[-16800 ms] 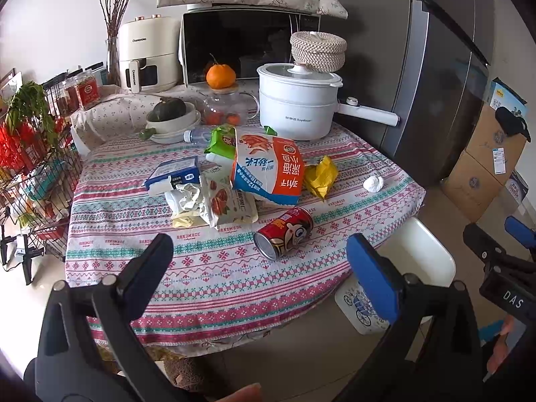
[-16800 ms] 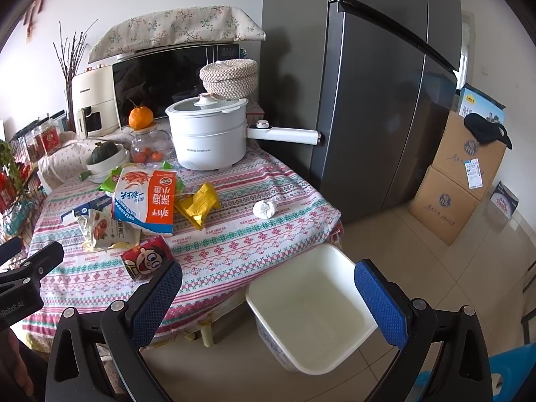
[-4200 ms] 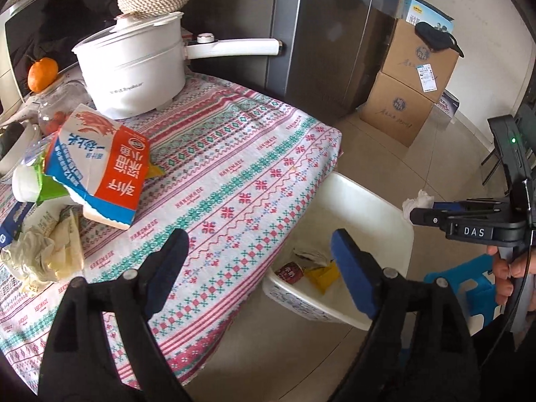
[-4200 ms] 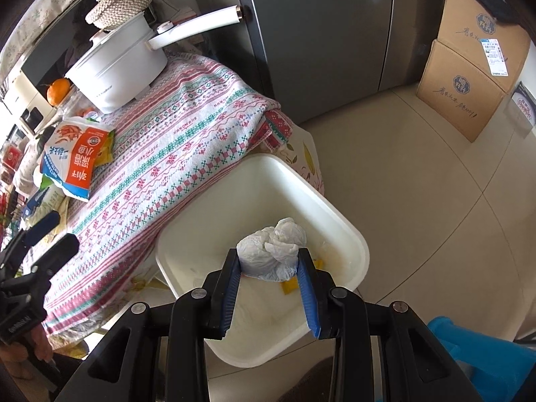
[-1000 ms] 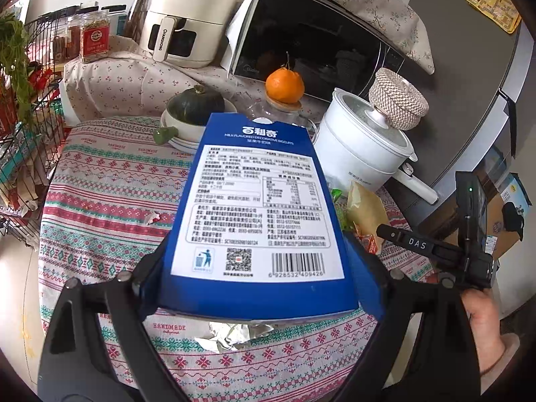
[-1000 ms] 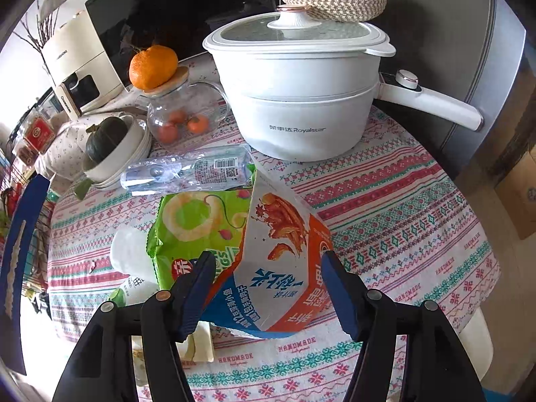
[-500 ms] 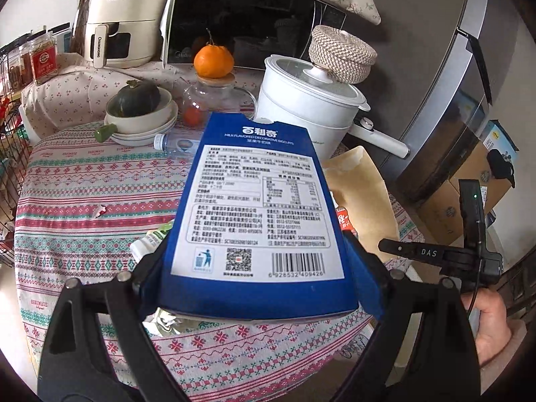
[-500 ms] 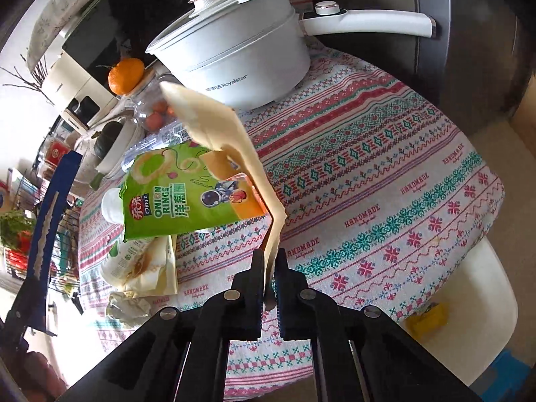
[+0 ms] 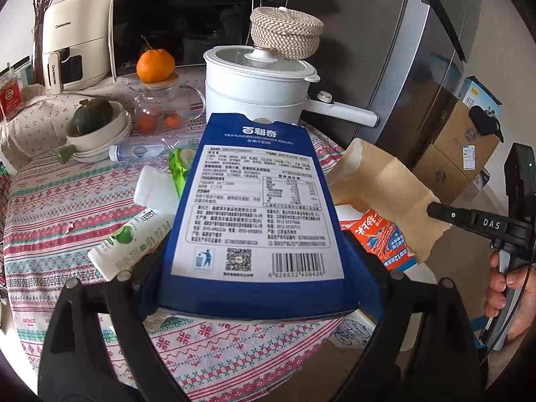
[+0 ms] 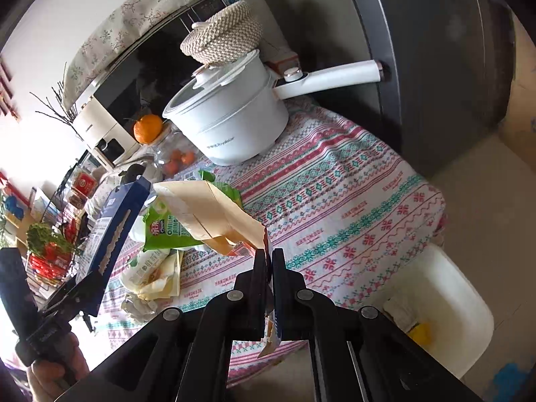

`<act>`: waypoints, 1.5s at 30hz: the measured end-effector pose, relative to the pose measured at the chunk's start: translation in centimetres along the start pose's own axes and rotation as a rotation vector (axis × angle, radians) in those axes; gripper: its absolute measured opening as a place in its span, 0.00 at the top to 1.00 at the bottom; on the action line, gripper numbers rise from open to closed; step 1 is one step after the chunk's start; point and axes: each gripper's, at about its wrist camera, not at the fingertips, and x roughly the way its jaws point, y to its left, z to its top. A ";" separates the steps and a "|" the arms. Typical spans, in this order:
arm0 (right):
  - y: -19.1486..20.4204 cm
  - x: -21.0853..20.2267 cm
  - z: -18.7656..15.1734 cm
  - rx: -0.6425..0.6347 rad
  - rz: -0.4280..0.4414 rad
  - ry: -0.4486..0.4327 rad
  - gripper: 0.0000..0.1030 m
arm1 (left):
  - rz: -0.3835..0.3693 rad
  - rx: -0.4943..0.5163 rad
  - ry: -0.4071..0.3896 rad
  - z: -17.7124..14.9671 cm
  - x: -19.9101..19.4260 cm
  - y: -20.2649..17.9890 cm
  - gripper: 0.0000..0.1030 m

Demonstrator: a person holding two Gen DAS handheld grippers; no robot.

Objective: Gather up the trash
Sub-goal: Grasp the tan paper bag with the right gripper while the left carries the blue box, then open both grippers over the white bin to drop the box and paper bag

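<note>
Left tool (image 9: pixel 254 288) spread wide, clamping blue biscuit box (image 9: pixel 258 207). Right tool (image 10: pixel 268 261) pinched tight on paper bag (image 10: pixel 214 214) above counter (image 10: pixel 335 201).

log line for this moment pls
left gripper: shut on blue box | right gripper: shut on paper bag | bin: beside table

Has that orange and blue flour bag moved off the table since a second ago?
Yes. The flour bag hangs pinched in the right gripper, lifted off the tablecloth, away from the white pot.
</note>
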 end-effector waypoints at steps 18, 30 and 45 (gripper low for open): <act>-13.6 -11.2 -5.6 0.156 -0.292 -0.030 0.96 | -0.259 0.300 0.135 -5.1 2.1 -13.5 0.11; -17.0 -13.9 -6.8 0.234 -0.325 -0.085 0.96 | -0.310 0.468 0.341 -10.9 8.3 -20.4 0.11; -17.5 -12.9 -7.2 0.228 -0.339 -0.049 0.96 | -0.290 0.396 0.312 -8.9 8.1 -17.9 0.05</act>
